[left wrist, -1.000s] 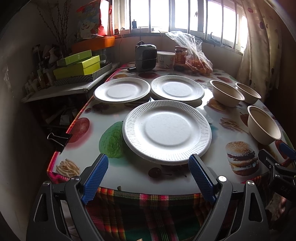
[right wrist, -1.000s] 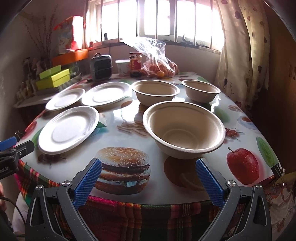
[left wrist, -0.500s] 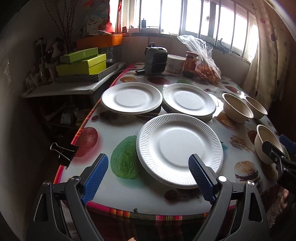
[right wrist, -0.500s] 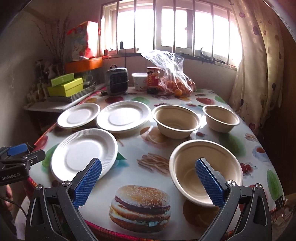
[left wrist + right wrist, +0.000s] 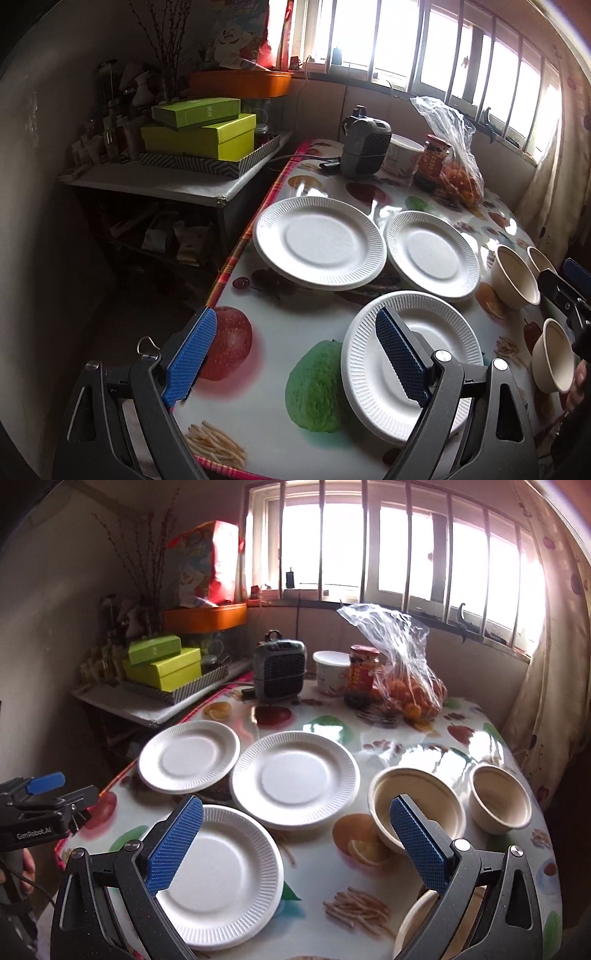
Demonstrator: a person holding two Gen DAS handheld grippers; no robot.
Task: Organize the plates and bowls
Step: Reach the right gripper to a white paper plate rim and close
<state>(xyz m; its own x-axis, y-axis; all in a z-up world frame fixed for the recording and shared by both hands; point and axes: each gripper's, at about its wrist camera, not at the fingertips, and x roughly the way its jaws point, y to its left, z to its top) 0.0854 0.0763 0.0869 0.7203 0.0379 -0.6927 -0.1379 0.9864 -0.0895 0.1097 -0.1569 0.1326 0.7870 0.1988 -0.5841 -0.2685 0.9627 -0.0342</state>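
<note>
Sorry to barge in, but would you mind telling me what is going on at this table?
A person holds a two-finger gripper in each hand over a table set with three white paper plates and three tan bowls, to be organized. Nothing is picked up yet. The left gripper is open above the near left corner, beside the nearest plate. The right gripper is also open, hovering between that plate and the nearest bowl. The other plates and bowls lie separately, unstacked.

heater (image 5: 279, 672) at counter's (image 5: 476, 738) far edge | tub (image 5: 331, 672), jar (image 5: 361, 675), bag of oranges (image 5: 410, 686) right of heater | green boxes (image 5: 162, 664) left of heater
</note>
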